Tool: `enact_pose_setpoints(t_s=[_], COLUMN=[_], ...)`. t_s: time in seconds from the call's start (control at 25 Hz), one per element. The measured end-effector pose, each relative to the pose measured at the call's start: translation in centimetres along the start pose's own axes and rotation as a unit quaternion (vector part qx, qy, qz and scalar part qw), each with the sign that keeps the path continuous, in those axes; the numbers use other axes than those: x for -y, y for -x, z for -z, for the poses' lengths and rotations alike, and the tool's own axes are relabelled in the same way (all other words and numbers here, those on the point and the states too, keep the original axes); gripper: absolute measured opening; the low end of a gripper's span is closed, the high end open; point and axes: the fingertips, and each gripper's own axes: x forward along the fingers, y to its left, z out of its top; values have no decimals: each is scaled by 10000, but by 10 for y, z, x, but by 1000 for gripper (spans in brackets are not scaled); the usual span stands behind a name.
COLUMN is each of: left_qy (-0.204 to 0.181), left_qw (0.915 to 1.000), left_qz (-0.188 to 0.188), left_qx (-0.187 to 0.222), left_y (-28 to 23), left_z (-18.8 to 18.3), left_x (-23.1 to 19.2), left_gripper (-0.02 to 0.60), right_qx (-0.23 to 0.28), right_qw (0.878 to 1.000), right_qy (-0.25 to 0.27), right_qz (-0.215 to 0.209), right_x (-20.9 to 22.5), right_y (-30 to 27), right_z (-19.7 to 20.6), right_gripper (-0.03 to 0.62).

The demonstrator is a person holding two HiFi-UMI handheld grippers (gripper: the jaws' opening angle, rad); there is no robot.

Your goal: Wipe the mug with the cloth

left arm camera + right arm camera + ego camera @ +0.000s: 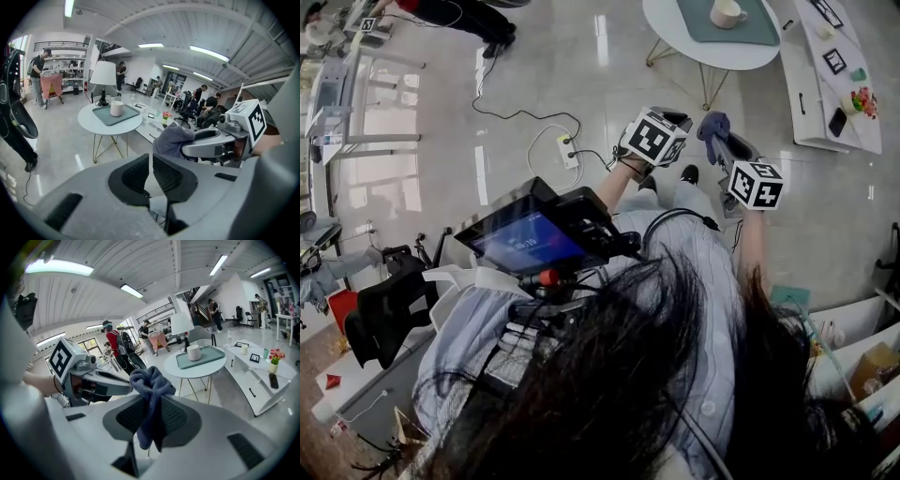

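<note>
A white mug (727, 12) stands on a green tray (757, 33) on a round white table (670, 37), well ahead of both grippers. It also shows in the left gripper view as the mug (116, 108) and in the right gripper view as the mug (193, 352). My right gripper (719, 142) is shut on a blue-grey cloth (712, 125), which bunches above the jaws and hangs below them (149, 394). My left gripper (673, 120) is held beside it in the air. Its jaws (151, 161) stand almost together with nothing between them.
A lamp (103, 75) stands on the round table behind the tray. A long white low bench (825, 84) with a flower, a phone and small frames lies to the right. A power strip (569, 150) and cables lie on the floor. Several people stand in the background.
</note>
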Motion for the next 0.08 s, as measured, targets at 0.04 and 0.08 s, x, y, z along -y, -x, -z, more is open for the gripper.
enact_pose_setpoints(t_s=[0.04, 0.08], left_qy=[-67, -135], left_qw=[10000, 9999], left_qz=[6, 9], left_qx=[-9, -20], left_y=[2, 3], left_z=[2, 4], left_x=[1, 2], left_gripper=[40, 40], right_qx=[-4, -9], right_qw=[10000, 10000], right_qy=[-2, -5], right_qz=[5, 9], right_x=[-2, -5], right_y=[1, 1], right_z=[2, 5], right_gripper=[107, 106])
